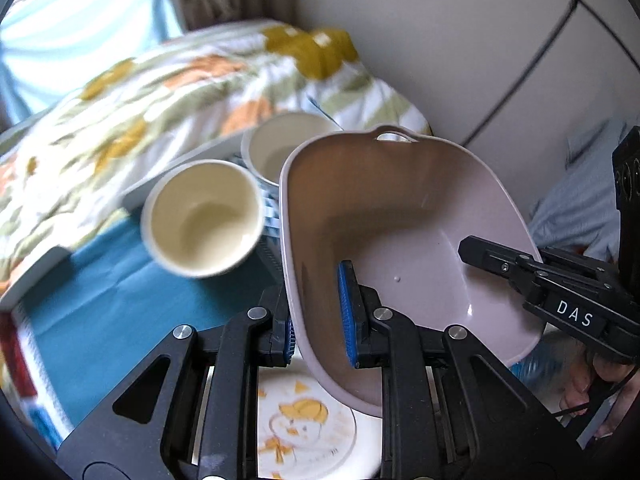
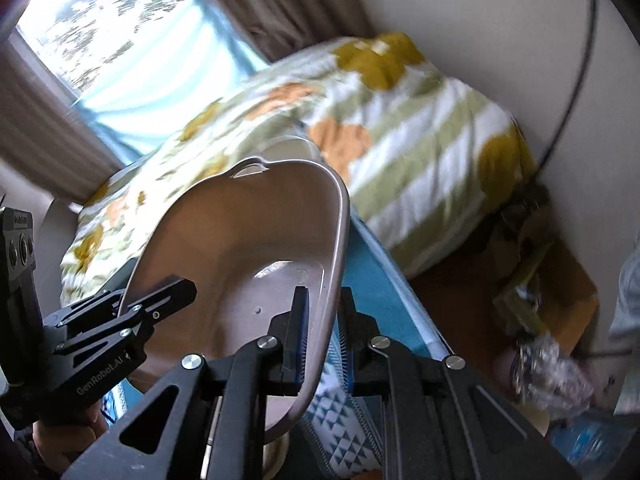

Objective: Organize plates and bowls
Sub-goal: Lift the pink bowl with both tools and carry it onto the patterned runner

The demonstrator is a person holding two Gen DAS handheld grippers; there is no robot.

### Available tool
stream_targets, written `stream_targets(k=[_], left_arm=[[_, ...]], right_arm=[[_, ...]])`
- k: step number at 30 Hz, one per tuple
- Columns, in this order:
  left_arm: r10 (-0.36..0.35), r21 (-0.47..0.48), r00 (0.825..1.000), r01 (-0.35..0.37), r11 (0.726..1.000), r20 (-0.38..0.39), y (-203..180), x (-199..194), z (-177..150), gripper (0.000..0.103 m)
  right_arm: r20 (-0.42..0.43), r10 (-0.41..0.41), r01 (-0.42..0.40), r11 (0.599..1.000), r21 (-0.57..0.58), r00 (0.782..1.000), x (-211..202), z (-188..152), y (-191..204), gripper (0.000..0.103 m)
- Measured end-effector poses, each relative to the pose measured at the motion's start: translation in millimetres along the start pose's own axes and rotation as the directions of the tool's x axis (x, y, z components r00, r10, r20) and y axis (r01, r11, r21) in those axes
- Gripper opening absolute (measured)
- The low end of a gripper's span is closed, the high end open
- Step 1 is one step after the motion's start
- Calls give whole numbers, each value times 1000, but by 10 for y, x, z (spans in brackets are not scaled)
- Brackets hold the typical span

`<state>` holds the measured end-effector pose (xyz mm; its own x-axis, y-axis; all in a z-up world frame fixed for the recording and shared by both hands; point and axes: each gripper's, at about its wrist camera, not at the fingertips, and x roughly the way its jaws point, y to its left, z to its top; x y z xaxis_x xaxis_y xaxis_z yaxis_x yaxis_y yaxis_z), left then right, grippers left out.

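A large mauve plastic basin (image 1: 400, 216) with a handle cut-out is held in the air between both grippers. My left gripper (image 1: 318, 312) is shut on its left wall, blue pads on either side. My right gripper (image 2: 322, 344) is shut on the basin's (image 2: 248, 248) right wall; it shows in the left wrist view (image 1: 532, 276) at the basin's right rim. A cream bowl (image 1: 202, 216) and a second bowl (image 1: 280, 148) with a blue-patterned outside stand behind the basin on the teal table (image 1: 100, 308). A plate with a cartoon print (image 1: 304, 432) lies below my left gripper.
A floral quilt (image 1: 168, 84) lies on a bed behind the table. A white wall (image 1: 460, 40) with a black cable is to the right. A window with a curtain (image 2: 120, 40) is at the far left. Clutter (image 2: 536, 288) lies on the floor at right.
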<state>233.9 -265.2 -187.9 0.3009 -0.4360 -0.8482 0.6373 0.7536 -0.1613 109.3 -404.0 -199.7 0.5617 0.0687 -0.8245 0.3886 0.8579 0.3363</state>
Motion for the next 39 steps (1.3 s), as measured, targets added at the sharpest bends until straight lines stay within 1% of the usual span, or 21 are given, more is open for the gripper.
stream_targets(k=[4, 6, 8, 10, 12, 15, 18, 20, 25, 28, 30, 34, 39], left_arm=[[83, -120, 993, -73, 990, 80, 138, -504, -217, 16], [127, -176, 986, -107, 979, 105, 219, -736, -365, 16], [184, -235, 976, -152, 960, 120, 326, -967, -551, 16], [227, -288, 966, -185, 940, 121, 448, -1159, -743, 16], [269, -332, 957, -219, 917, 111, 583, -1344, -960, 16], [314, -381, 944, -254, 889, 103, 781, -1511, -1205, 16], [350, -428, 932, -281, 859, 90, 1037, -1672, -1511, 16], [357, -445, 931, -287, 848, 80, 1181, -1755, -1738, 16], [357, -463, 933, -299, 835, 41, 1657, -1742, -2142, 16], [348, -468, 937, -297, 832, 24, 1959, -1686, -2361, 16], [340, -466, 940, -294, 834, 14, 2154, -1606, -2482, 16], [329, -457, 944, -295, 839, -4, 2384, -1399, -2596, 16], [306, -462, 952, -281, 841, -20, 2629, -1184, -2747, 16]], right_arm=[[11, 64, -62, 990, -128, 998, -225, -8, 332, 13], [6, 110, -106, 974, -202, 994, -315, -56, 549, 13], [-8, 145, -142, 956, -257, 989, -351, -122, 728, 13], [-36, 190, -192, 929, -316, 981, -368, -223, 978, 13], [-65, 221, -229, 909, -348, 973, -354, -338, 1185, 13], [-112, 256, -279, 881, -382, 960, -290, -539, 1486, 13], [-155, 267, -308, 858, -411, 951, -179, -771, 1772, 13], [-176, 263, -314, 847, -429, 949, -98, -908, 1953, 13], [-213, 254, -324, 839, -437, 944, 178, -1251, 2346, 13], [-221, 244, -321, 834, -448, 944, 403, -1457, 2582, 13], [-220, 234, -312, 836, -451, 947, 540, -1537, 2665, 13], [-223, 215, -296, 845, -445, 951, 858, -1694, 2795, 13], [-218, 189, -272, 848, -456, 957, 1104, -1799, 2887, 13]])
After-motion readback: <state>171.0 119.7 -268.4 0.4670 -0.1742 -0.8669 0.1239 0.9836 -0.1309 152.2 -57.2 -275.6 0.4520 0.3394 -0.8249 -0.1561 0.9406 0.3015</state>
